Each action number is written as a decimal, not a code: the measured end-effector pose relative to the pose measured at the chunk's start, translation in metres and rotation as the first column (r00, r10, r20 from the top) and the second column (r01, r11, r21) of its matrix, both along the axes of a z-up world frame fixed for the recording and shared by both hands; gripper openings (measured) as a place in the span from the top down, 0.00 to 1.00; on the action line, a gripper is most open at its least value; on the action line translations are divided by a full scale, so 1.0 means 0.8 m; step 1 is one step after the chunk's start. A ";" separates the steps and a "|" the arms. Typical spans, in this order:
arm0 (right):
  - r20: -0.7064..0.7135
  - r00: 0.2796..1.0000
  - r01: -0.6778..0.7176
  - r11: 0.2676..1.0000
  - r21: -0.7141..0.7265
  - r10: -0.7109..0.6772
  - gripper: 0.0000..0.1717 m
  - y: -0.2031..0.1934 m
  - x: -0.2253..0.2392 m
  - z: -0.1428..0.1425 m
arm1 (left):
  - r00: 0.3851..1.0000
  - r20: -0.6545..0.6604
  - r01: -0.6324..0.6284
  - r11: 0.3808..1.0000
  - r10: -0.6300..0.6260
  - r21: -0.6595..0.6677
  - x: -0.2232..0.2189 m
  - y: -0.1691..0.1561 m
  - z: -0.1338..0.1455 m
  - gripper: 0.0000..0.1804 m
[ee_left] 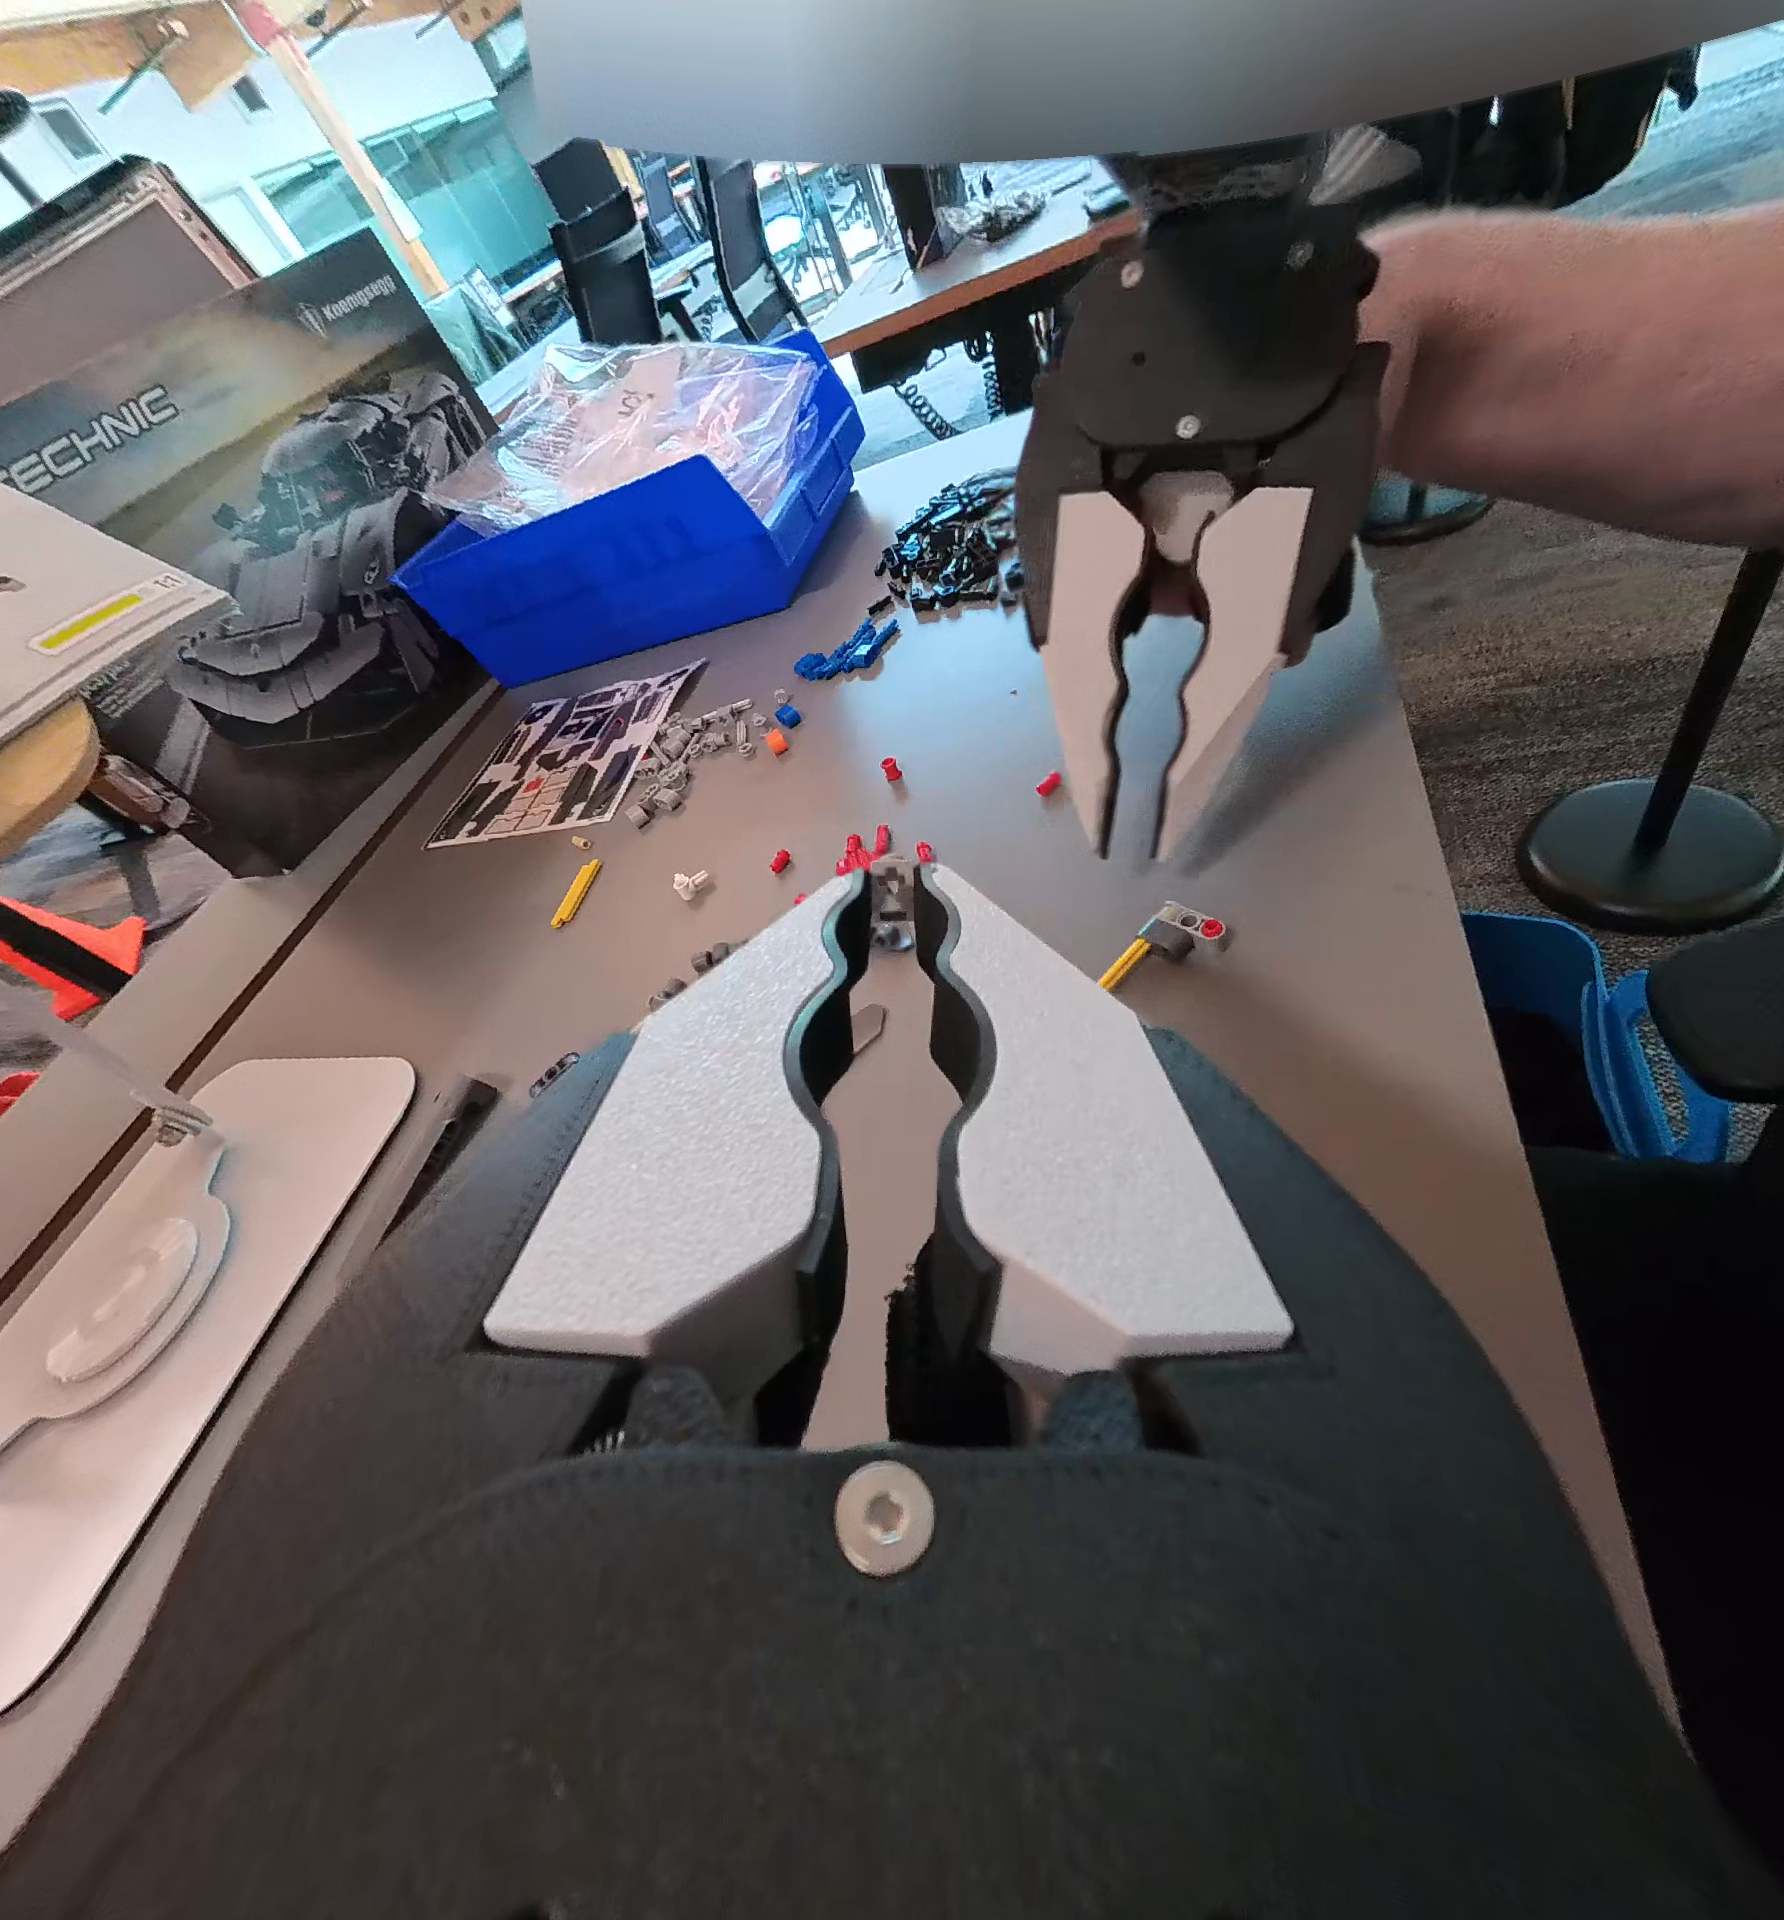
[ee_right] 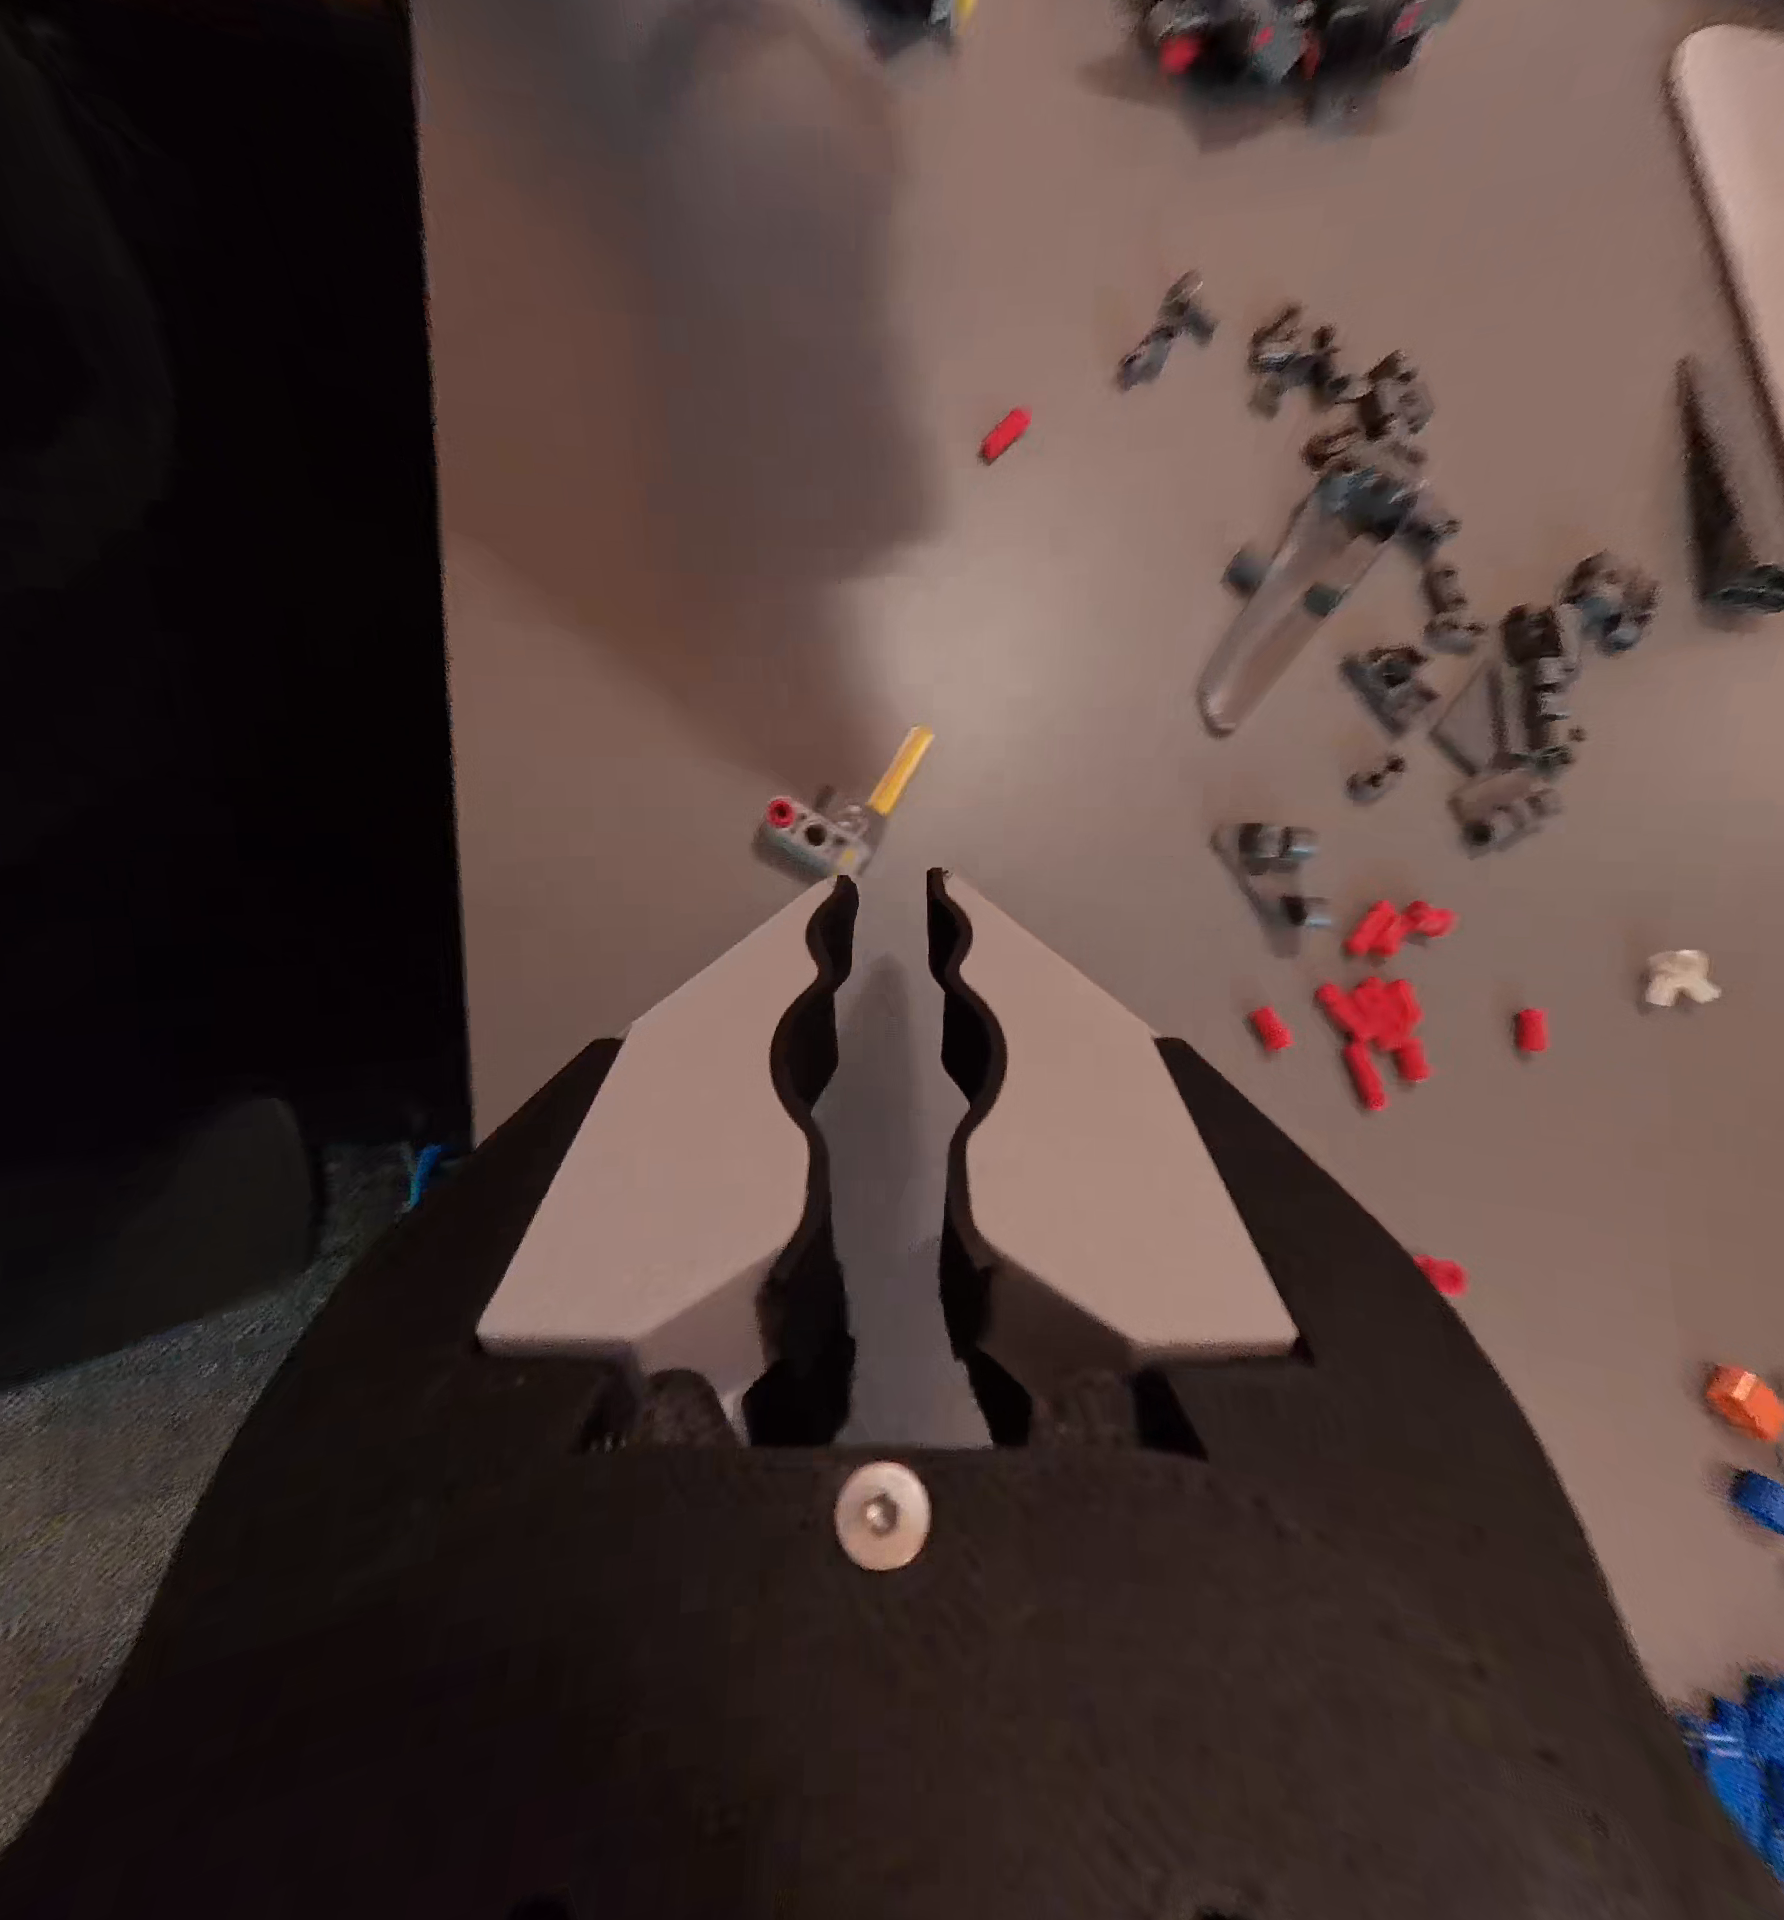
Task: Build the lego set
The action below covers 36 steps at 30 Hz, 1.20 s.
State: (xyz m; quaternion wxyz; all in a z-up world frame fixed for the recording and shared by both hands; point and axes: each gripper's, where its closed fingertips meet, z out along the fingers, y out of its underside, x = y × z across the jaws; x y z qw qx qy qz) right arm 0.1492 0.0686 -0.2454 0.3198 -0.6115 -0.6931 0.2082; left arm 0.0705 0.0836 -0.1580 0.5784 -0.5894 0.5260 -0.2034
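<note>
Left wrist view: the left gripper [ee_left: 893,883] is clamped on a small grey brick piece [ee_left: 890,899], pads pressing both sides, just short of the red pin cluster [ee_left: 872,852]. The right gripper [ee_right: 890,881] stands slightly apart with nothing between its fingertips, near a grey-and-yellow assembly [ee_right: 836,816], left of that cluster [ee_right: 1376,1023].

Daylight from the windows [ee_left: 420,177] floods the left wrist view, leaving a pale sheen on the grey table [ee_left: 971,665] and soft shadows under the scattered parts. Wide-angle distortion bends the edges, and a smooth blurred patch covers the top. The right wrist view is dimmer and warmer, its left side near black, with motion blur smearing the loose pieces [ee_right: 1387,540].
</note>
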 end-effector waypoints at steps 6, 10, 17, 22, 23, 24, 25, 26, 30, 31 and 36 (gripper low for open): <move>-0.081 0.996 0.033 0.999 -0.040 -0.037 0.90 -0.019 -0.013 0.014 | 1.000 -0.019 0.014 1.000 -0.014 -0.013 0.009 -0.011 -0.004 0.97; -0.113 0.991 0.075 0.997 -0.022 -0.077 0.88 -0.024 -0.020 0.024 | 1.000 -0.002 0.020 0.999 -0.020 -0.038 0.012 -0.017 -0.001 0.97; -0.471 0.879 0.189 0.963 0.194 -0.077 0.87 -0.015 -0.054 0.121 | 0.981 0.181 0.102 0.974 -0.066 -0.203 0.024 -0.030 0.013 0.97; -0.430 0.903 0.245 0.792 0.560 0.025 0.88 -0.019 -0.070 0.147 | 0.905 0.418 0.259 0.881 -0.079 -0.396 0.027 -0.033 0.036 0.97; -0.414 0.910 0.233 0.783 0.577 0.035 0.88 -0.022 -0.075 0.146 | 0.893 0.443 0.282 0.866 -0.079 -0.414 0.028 -0.033 0.039 0.97; -0.405 0.913 0.234 0.767 0.598 0.038 0.88 -0.022 -0.078 0.147 | 0.882 0.465 0.302 0.853 -0.079 -0.427 0.028 -0.034 0.041 0.97; -0.403 0.914 0.248 0.742 0.623 0.033 0.88 -0.019 -0.078 0.149 | 0.873 0.480 0.321 0.840 -0.084 -0.437 0.029 -0.035 0.043 0.97; -0.399 0.917 0.259 0.722 0.642 0.026 0.88 -0.017 -0.078 0.150 | 0.867 0.490 0.335 0.832 -0.088 -0.443 0.030 -0.036 0.045 0.97; -0.414 0.910 0.289 0.680 0.674 0.024 0.91 -0.016 -0.081 0.154 | 0.834 0.547 0.380 0.797 -0.075 -0.470 0.034 -0.037 0.051 0.97; -0.427 0.904 0.307 0.670 0.676 0.017 0.95 -0.015 -0.080 0.157 | 0.824 0.562 0.395 0.784 -0.072 -0.478 0.034 -0.037 0.051 0.97; -0.451 0.893 0.332 0.664 0.670 0.008 0.96 -0.014 -0.078 0.158 | 0.780 0.625 0.445 0.738 -0.041 -0.507 0.036 -0.036 0.051 0.97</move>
